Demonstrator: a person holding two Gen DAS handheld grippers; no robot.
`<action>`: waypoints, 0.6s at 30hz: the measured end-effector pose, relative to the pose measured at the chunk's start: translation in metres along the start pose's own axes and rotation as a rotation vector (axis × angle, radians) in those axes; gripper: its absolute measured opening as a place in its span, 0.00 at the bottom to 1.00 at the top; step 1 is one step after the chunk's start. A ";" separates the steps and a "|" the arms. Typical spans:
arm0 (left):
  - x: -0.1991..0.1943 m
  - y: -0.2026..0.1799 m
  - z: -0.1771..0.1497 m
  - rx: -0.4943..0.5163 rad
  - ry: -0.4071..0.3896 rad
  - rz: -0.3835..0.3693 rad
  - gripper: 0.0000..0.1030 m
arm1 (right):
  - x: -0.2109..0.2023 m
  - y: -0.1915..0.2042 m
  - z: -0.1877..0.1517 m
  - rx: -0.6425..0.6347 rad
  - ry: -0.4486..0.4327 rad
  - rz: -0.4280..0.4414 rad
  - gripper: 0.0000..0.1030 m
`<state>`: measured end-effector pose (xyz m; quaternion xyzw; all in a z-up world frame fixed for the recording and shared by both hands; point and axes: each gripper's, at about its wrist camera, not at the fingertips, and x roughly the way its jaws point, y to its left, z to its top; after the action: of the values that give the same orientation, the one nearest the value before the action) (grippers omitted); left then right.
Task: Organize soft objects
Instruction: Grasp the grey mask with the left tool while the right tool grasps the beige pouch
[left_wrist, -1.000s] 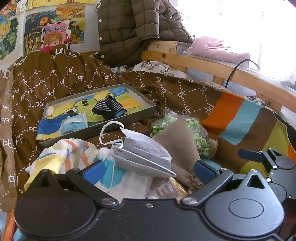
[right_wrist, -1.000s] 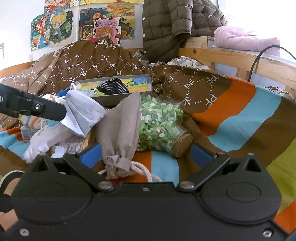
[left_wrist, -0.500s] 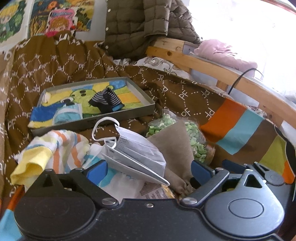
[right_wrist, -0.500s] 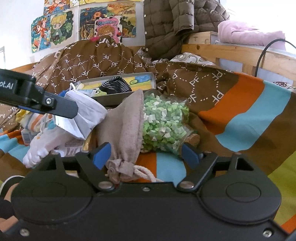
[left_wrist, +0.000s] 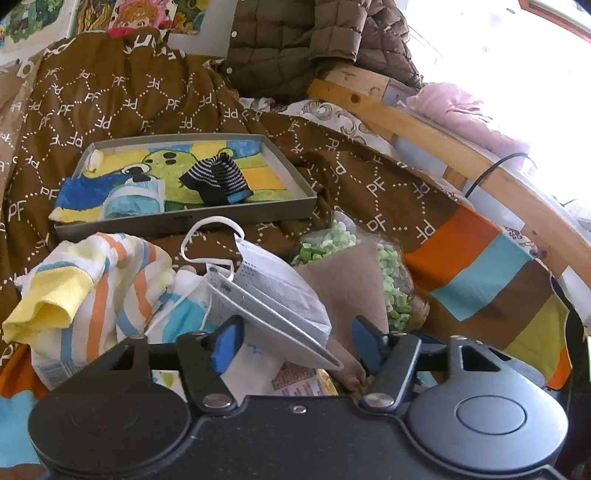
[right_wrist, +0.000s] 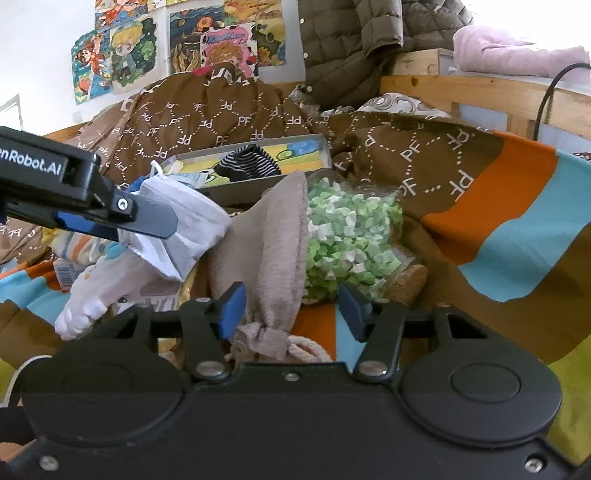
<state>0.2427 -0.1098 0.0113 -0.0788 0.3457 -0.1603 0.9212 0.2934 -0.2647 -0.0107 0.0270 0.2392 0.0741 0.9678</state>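
A grey-white face mask (left_wrist: 273, 295) lies folded on a heap of soft things, between the blue pads of my left gripper (left_wrist: 295, 343), which is open with the jaws partly drawn in around it. From the right wrist view, a left finger (right_wrist: 147, 219) lies across the mask (right_wrist: 192, 229). My right gripper (right_wrist: 291, 308) is open astride a beige drawstring pouch (right_wrist: 266, 258). Behind stands a grey tray (left_wrist: 184, 221) holding a colourful cloth, a striped sock (left_wrist: 218, 177) and a blue mask (left_wrist: 133, 199).
A corked glass jar of green bits (right_wrist: 351, 236) lies against the pouch. A striped towel (left_wrist: 92, 288) and a white glove (right_wrist: 92, 299) sit left of the mask. A wooden bed rail (left_wrist: 461, 158) and cable run along the right; a quilted jacket (left_wrist: 314, 44) hangs behind.
Both grippers' jaws have narrowed, the left around the mask, the right around the pouch. The left camera has tilted down and nearer the heap.
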 end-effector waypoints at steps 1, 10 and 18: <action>0.001 0.000 0.000 0.003 0.005 -0.003 0.56 | 0.001 0.001 0.000 -0.002 0.002 0.005 0.42; 0.004 0.002 -0.002 -0.009 0.025 -0.010 0.38 | 0.005 0.002 -0.001 -0.009 0.023 0.042 0.26; 0.006 0.003 -0.003 -0.021 0.038 0.002 0.13 | 0.005 0.000 -0.001 0.002 0.031 0.053 0.09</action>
<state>0.2459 -0.1094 0.0047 -0.0849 0.3649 -0.1575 0.9137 0.2972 -0.2642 -0.0141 0.0334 0.2535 0.0997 0.9616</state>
